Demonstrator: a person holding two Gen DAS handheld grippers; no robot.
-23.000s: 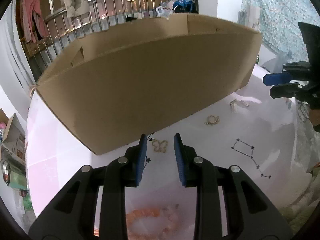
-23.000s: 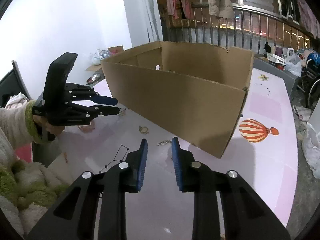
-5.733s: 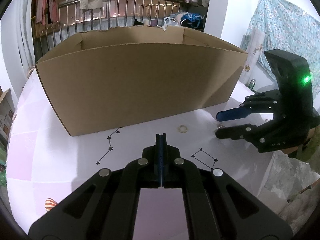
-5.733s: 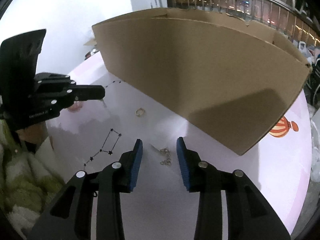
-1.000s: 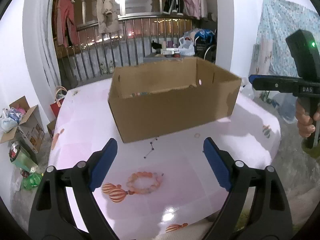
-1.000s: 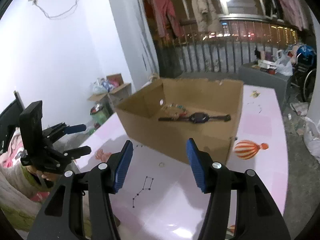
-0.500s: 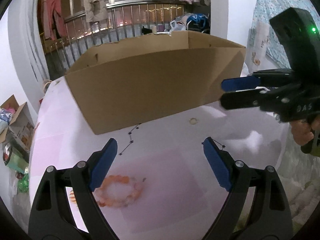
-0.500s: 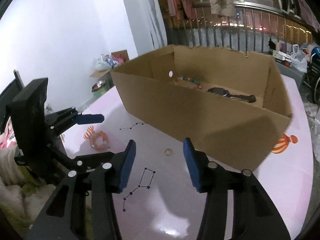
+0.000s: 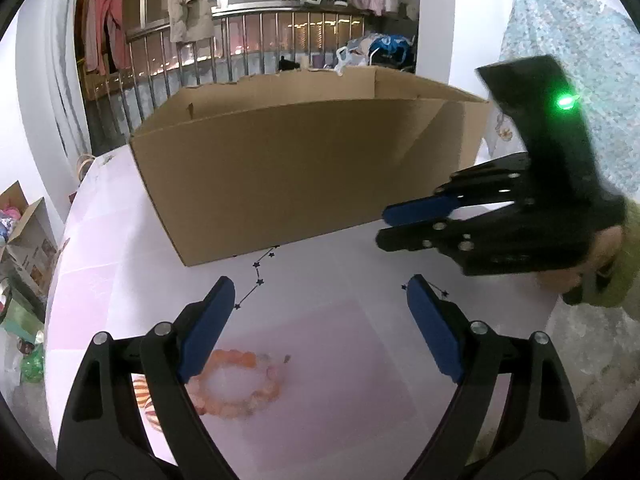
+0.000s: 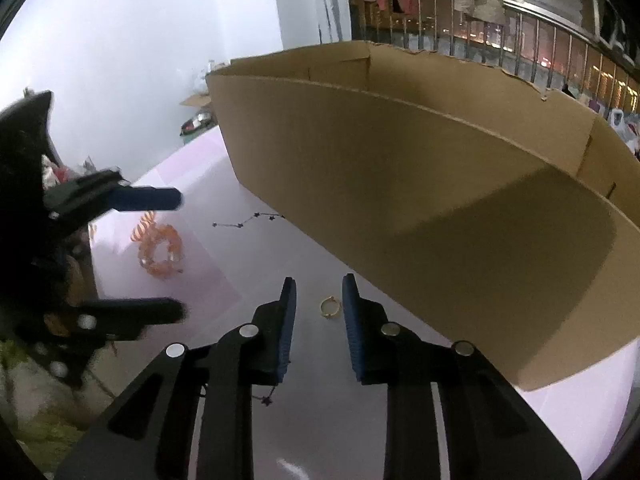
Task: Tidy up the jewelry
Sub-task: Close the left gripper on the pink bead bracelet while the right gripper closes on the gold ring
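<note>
Two grippers hover over the tabletop (image 10: 304,420): the right gripper (image 10: 319,300), jaws just closing yet still apart, straddles a gold ring (image 10: 330,307); the left gripper (image 9: 320,300) gapes wide above the orange bead bracelet (image 9: 236,384).

A pale pink tabletop (image 9: 328,392) printed with star constellations and striped balloons carries a large open cardboard box (image 9: 304,172) at its middle. Nearer its front edge lie an orange bead bracelet (image 9: 236,384) and a small gold ring (image 10: 330,307).
</note>
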